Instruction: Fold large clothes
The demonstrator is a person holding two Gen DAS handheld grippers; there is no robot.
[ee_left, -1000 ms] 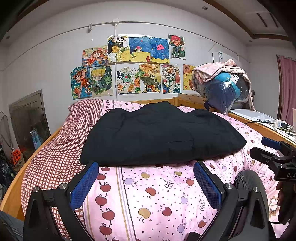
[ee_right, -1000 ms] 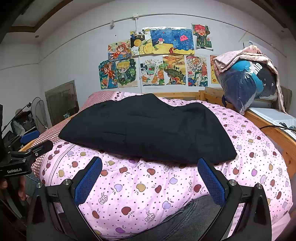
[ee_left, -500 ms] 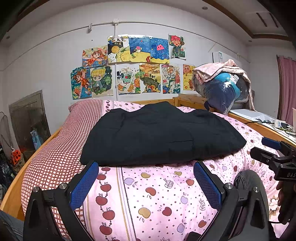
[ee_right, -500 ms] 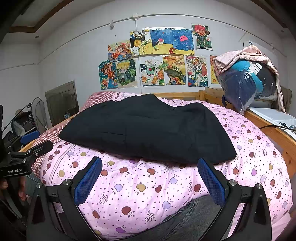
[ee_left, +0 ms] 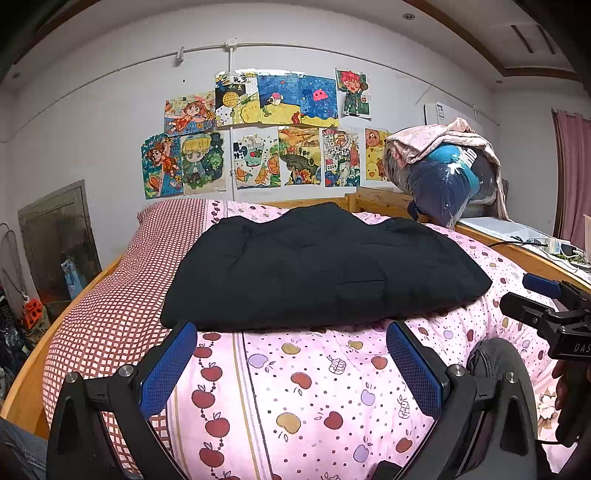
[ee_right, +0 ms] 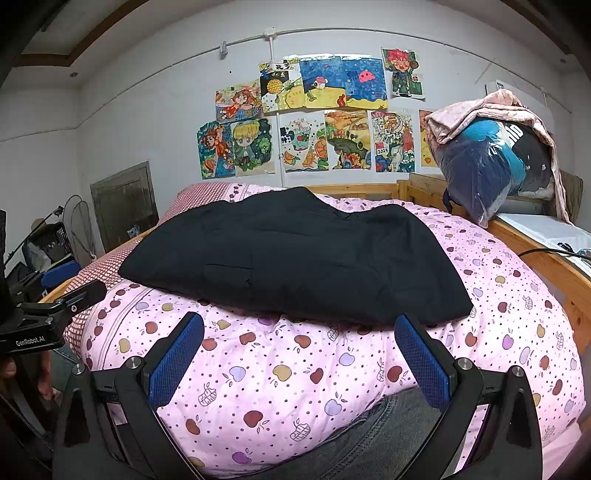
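From the left wrist, the left gripper (ee_left: 291, 354) gaped empty short of the black garment (ee_left: 325, 269), folded on the pink quilt (ee_left: 314, 398). From the right wrist, the right gripper (ee_right: 299, 350) gaped too; "GenRobot.AI" marked the left one.

Even, fairly soft indoor light fills both views, with a small ceiling lamp (ee_left: 407, 16) glowing overhead. The white wall (ee_left: 92, 122) is evenly lit, no hard glare. The black garment (ee_left: 325, 266) reads almost flat, its folds barely showing. A soft shadow sits under its near edge on the pink quilt (ee_right: 332, 362). Straight lines bow hard toward the edges, corners go black. Focus is sharp mid-frame, softer at the rim.
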